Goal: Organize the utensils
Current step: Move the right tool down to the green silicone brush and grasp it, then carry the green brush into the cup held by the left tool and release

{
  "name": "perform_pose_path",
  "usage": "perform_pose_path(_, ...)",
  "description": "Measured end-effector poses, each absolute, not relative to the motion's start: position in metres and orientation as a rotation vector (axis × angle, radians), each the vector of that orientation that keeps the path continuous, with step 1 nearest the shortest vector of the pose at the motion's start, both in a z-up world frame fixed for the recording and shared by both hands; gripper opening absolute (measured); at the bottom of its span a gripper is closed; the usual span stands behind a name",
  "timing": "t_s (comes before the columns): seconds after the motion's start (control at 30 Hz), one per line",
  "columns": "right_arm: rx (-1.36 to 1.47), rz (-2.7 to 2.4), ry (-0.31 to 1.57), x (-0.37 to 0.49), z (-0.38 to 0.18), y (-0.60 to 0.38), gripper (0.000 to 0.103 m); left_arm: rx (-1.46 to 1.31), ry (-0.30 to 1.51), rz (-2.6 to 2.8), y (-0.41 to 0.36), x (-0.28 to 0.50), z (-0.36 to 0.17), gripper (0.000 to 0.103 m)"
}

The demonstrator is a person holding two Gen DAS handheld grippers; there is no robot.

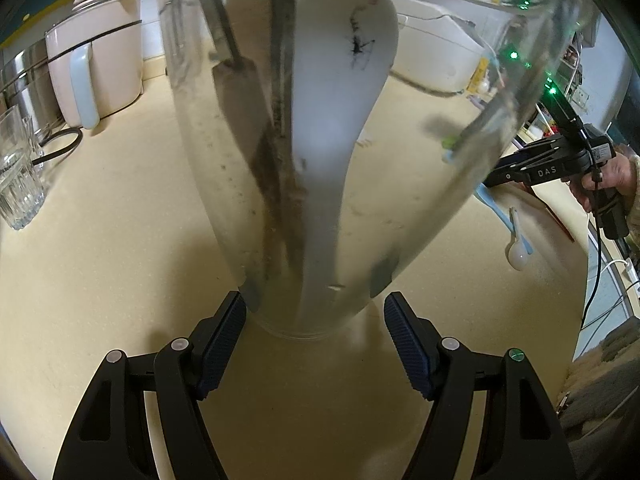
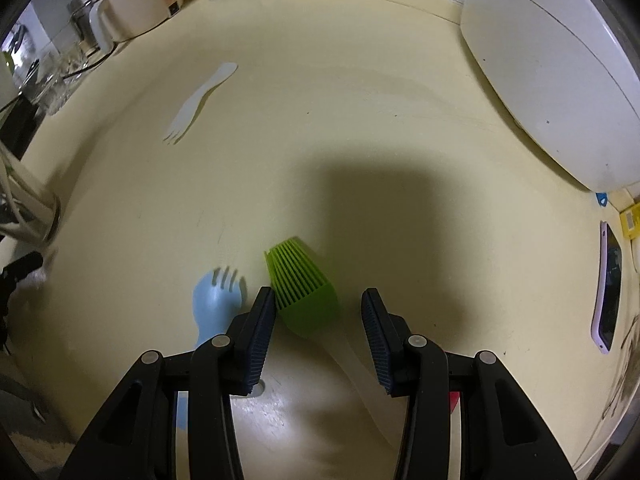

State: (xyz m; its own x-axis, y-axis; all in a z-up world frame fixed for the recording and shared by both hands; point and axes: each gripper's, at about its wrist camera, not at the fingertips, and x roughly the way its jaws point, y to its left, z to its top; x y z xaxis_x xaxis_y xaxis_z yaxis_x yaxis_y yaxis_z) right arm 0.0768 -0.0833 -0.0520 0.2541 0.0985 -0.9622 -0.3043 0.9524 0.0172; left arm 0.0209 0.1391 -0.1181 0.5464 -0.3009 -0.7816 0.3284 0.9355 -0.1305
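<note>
A clear tall container point(image 1: 404, 216) stands on the cream counter and holds a white spoon point(image 1: 340, 92) and dark-handled utensils point(image 1: 280, 128). My left gripper point(image 1: 314, 308) is open and flanks its base; a thin gap shows at the right pad. A green silicone brush point(image 2: 302, 292) with a clear handle lies on the counter between the fingers of my right gripper point(image 2: 318, 300). That gripper is open, points steeply down, and its pads are apart from the brush. A blue fork point(image 2: 218, 296) lies just left of it. A white fork point(image 2: 200, 100) lies farther back.
A pale kettle point(image 1: 96, 56) and a drinking glass point(image 1: 18, 168) stand at the left. A white rice cooker point(image 2: 552, 72) fills the back right. A phone point(image 2: 608, 288) lies by the right edge. A small white spoon point(image 1: 518, 256) lies near the blue fork.
</note>
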Motion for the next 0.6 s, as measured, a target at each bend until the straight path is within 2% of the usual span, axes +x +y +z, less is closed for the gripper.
perform_pose_path(0.13,-0.172,0.255,1.265,0.079,-0.05,-0.083,0.032,0.024,0.927,-0.378,0.139,0.021,-0.118,0.075)
perform_pose_path(0.4,-0.059,0.206,1.209,0.086,-0.04,-0.096,0.031,0.024,0.927,-0.378,0.14,0.02,-0.118,0.076)
perform_pose_path(0.6,0.117,0.219,1.057,0.081,0.015,-0.112,0.031,0.023,0.927,-0.378,0.14,0.02,-0.118,0.076)
